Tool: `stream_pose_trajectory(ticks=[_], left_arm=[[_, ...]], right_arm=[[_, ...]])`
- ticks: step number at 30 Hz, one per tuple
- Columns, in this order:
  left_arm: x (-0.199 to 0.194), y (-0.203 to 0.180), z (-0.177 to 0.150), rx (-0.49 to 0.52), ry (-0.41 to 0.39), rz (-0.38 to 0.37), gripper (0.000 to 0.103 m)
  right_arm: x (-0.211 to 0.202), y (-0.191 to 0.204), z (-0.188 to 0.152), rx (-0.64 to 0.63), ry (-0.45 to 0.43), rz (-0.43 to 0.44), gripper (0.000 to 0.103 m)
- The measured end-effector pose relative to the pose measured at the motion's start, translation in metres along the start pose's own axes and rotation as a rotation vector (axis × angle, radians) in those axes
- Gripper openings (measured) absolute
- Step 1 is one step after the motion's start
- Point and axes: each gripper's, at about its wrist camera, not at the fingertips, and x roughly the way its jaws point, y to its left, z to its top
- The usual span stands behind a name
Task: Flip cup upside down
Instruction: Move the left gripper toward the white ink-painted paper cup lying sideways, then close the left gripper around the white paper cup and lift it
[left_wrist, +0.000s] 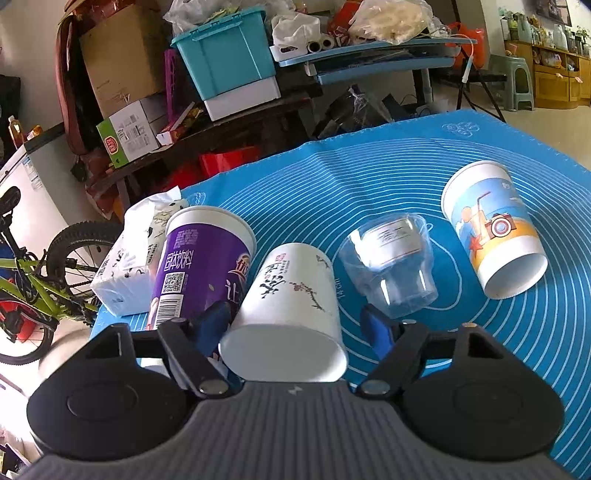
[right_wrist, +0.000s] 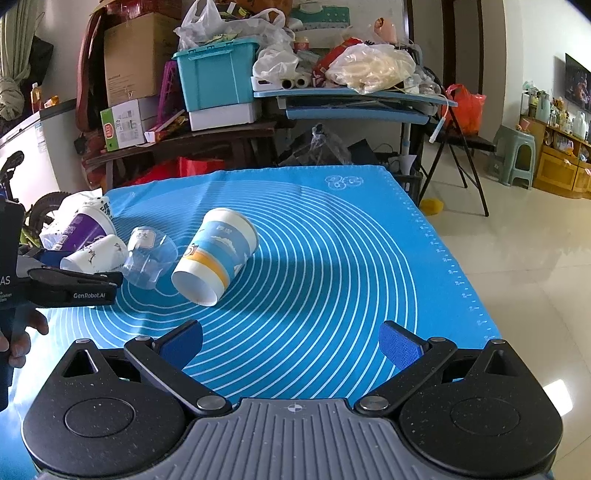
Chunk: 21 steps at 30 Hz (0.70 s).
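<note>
Blue-padded left gripper (left_wrist: 295, 325) stands spread around the white plum-blossom cup (left_wrist: 288, 314), which lies on its side on the blue mat (left_wrist: 406, 166), mouth toward the camera. Beside it lie a purple cup (left_wrist: 199, 266), clear cup (left_wrist: 391, 262) and camera-print cup (left_wrist: 495, 236). Right gripper (right_wrist: 291, 347) hangs released, holding nothing.

Glossy tile floor (right_wrist: 517, 240); cluttered desk (right_wrist: 354, 98); green stool (right_wrist: 515, 155).

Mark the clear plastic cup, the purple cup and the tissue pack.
clear plastic cup (left_wrist: 391, 266), left wrist view, on its see-through side wall.
purple cup (left_wrist: 199, 266), left wrist view, on its printed side.
tissue pack (left_wrist: 125, 266), left wrist view, on its white wrapper.
</note>
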Motion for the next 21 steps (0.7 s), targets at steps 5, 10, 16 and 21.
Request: stream_pose_trajectory(ticks=[5,10,16,21], left_arm=[[-0.001,0.003,0.002,-0.004,0.014,0.006,0.065],[-0.004,0.005,0.002,-0.017,0.030,0.009,0.063],[-0.023,0.002,0.001,-0.025,0.020,-0.009,0.063],[-0.046,-0.001,-0.006,-0.053,0.024,-0.050,0.063]], right_arm=[[-0.001,-0.001,0.001,0.002,-0.002,0.001,0.103],[-0.004,-0.001,0.001,0.004,-0.005,0.002,0.103],[-0.010,-0.003,0.001,0.008,-0.015,0.000,0.103],[-0.018,-0.002,0.001,0.009,-0.021,0.005,0.103]])
